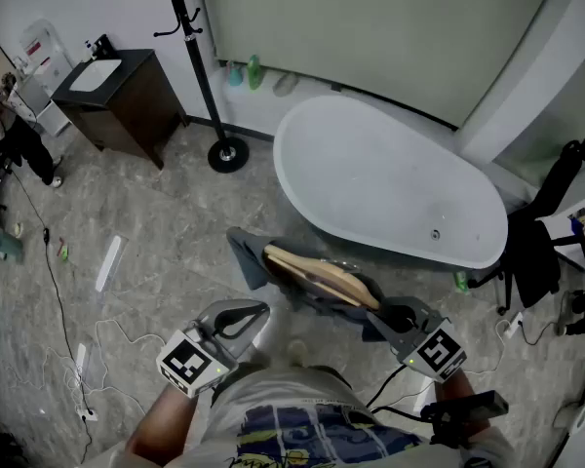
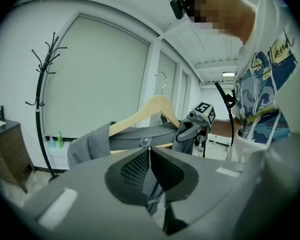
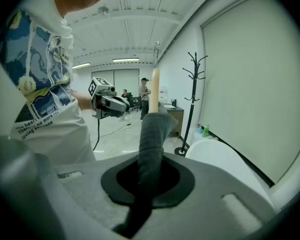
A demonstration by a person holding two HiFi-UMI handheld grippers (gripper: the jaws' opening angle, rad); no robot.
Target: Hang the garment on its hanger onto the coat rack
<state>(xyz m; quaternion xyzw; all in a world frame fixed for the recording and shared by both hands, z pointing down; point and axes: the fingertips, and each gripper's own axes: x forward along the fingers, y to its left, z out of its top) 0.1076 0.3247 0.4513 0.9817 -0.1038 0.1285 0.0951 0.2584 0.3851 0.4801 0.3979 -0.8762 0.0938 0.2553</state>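
A grey garment (image 1: 302,276) hangs on a wooden hanger (image 1: 322,273), held level in front of me above the floor. My left gripper (image 1: 236,318) is shut on a thin fold of the garment's fabric (image 2: 152,189), with the hanger (image 2: 155,106) just beyond its jaws. At the other end, my right gripper (image 1: 395,320) is shut on the garment-wrapped tip of the hanger (image 3: 150,129); the metal hook (image 3: 156,51) points up. The black coat rack (image 1: 200,57) stands at the far left by the wall, well away from both grippers. In the gripper views the coat rack (image 2: 40,104) (image 3: 192,99) is empty.
A white bathtub (image 1: 390,178) lies just beyond the garment. A dark cabinet with a sink (image 1: 117,91) stands left of the rack's base (image 1: 227,154). Cables (image 1: 58,291) trail over the floor at left. A black chair (image 1: 536,252) stands at right. People (image 3: 145,91) stand far off.
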